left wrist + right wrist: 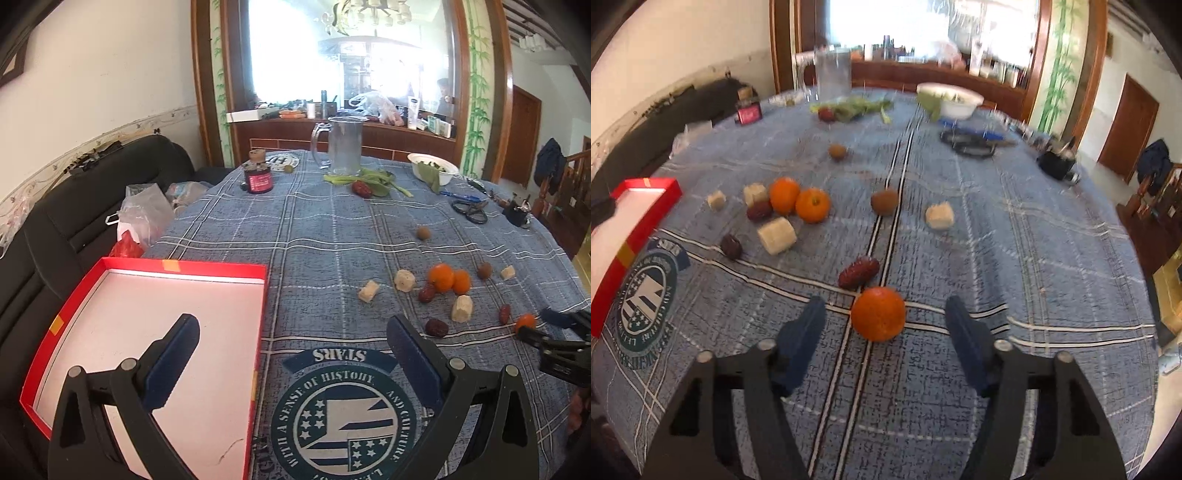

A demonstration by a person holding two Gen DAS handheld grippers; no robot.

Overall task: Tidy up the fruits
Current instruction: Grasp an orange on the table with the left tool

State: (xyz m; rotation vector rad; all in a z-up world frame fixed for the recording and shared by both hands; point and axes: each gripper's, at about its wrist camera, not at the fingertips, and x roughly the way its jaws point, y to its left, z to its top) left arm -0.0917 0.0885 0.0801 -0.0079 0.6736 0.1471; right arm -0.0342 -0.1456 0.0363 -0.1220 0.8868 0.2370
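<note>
Fruit lies scattered on the blue plaid tablecloth: two oranges together, red dates, pale banana chunks and small brown fruits. My right gripper is open, with a lone orange lying on the cloth between its fingertips. My left gripper is open and empty, its left finger over the empty red-rimmed box and its right finger over the cloth. The right gripper also shows in the left wrist view, at the lone orange.
At the table's far side stand a clear pitcher, a dark jar, green leaves, a white bowl, scissors and a pen. A black sofa with plastic bags lies left of the table.
</note>
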